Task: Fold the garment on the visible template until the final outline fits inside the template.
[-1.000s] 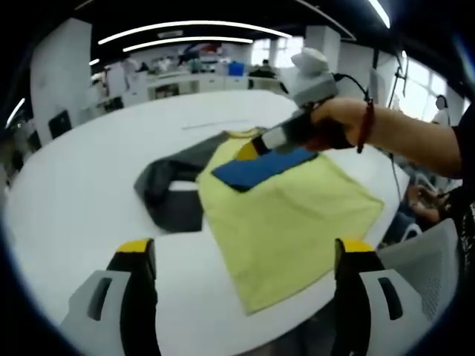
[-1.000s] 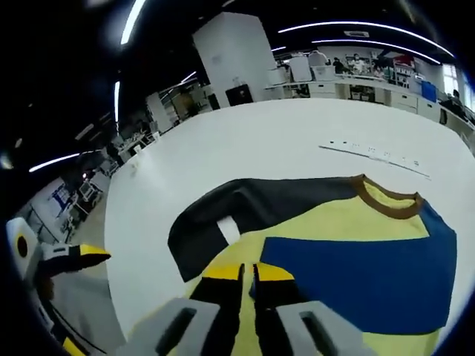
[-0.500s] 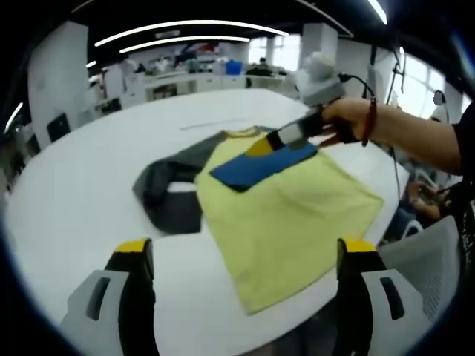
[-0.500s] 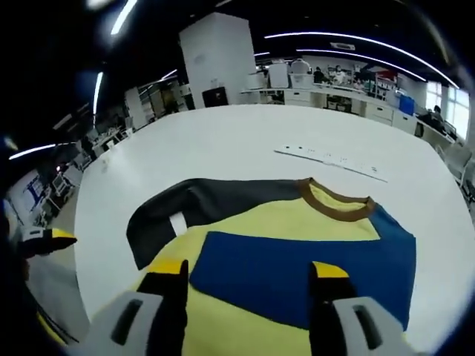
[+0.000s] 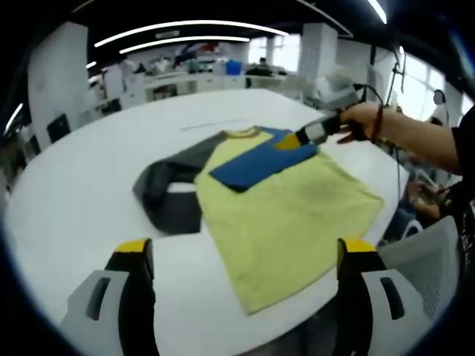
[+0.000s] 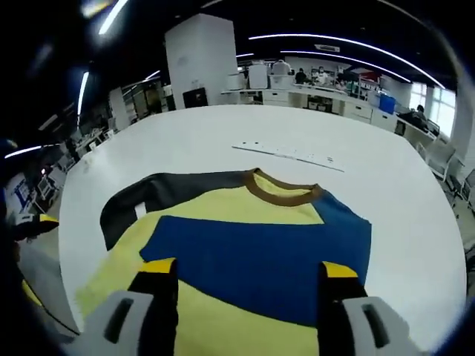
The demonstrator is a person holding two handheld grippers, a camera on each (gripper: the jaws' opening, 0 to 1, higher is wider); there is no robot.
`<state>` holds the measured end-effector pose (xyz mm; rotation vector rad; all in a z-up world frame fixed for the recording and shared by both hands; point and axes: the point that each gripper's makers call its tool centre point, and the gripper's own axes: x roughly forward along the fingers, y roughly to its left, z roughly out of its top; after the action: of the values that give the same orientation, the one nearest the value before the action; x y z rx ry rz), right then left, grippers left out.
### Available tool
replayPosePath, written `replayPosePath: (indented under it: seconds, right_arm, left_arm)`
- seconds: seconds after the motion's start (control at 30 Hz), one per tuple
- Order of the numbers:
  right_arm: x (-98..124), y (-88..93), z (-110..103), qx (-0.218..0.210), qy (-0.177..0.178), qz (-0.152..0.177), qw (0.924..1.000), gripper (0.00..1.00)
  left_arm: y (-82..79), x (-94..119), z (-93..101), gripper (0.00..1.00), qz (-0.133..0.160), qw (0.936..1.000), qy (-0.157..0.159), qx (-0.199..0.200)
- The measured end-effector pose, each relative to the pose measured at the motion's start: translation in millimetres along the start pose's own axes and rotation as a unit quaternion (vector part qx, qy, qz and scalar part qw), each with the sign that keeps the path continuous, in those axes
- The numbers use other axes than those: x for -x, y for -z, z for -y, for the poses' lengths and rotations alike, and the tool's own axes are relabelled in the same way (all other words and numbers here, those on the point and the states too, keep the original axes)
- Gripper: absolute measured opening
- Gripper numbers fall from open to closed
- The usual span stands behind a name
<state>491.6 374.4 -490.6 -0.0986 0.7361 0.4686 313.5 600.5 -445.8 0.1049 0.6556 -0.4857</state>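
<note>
Tabletop [image 5: 89,170]: white and rounded, taking up the middle of the left gripper view and running to the upper edge of the right gripper view. No template outline is making itself visible on it; cannot tell where its border is lying.

Garment [image 5: 286,215]: a yellow shirt lying flat at centre frame in the left gripper view, hem toward the lower right, brown collar [image 6: 280,191] toward the upper centre. The blue sleeve [image 6: 252,259] is lying folded across the yellow chest, sitting in the centre of the right gripper view. The dark grey sleeve [image 5: 167,185] is lying spread out on the tabletop at centre left, not yet folded in.

Pale strip [image 6: 288,153] with dark marks: lying on the tabletop just above the collar in the right gripper view, apart from the garment.

Right claw [image 6: 243,268]: jaws spread wide and gripping nothing, hovering over the blue sleeve. In the left gripper view it is sitting at upper right, held by a hand [image 5: 364,122], near the sleeve's end.

Left claw [image 5: 243,248]: jaws released and wide apart at the bottom of the frame, hanging well short of the garment.

Judgement: one sleeve fold is looking done; the step in hand is the sleeve stage. The next move is probably calling for the left claw to be reaching the grey sleeve's cuff, pinching it, and carrying it across the chest.
</note>
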Motion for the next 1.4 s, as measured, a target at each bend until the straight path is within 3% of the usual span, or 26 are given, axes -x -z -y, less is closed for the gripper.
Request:
replayPosePath:
  seconds: [0.23,0.6,0.83,1.4]
  right_arm:
    - [8.7,14.5,30.9,-0.003,0.02,-0.006,0.9998,0.72]
    - [20.2,33.6,60.4,-0.006,0.036,-0.008,0.9993,0.61]
    - [24.3,46.3,69.0,-0.025,0.038,-0.014,0.9989,0.42]
    - [31.7,67.5,94.7,-0.029,0.075,-0.028,0.9964,0.16]
  left_arm:
    - [-1.6,-2.9,4.5,0.99,0.0,1.0,0.004,-0.004]
    - [-1.4,-2.3,4.4,0.99,-0.002,1.0,0.001,-0.004]
    - [1.1,-1.1,1.8,0.99,-0.005,1.0,-0.003,0.0]
    - [-1.0,-1.6,2.9,0.99,0.002,1.0,-0.002,0.003]
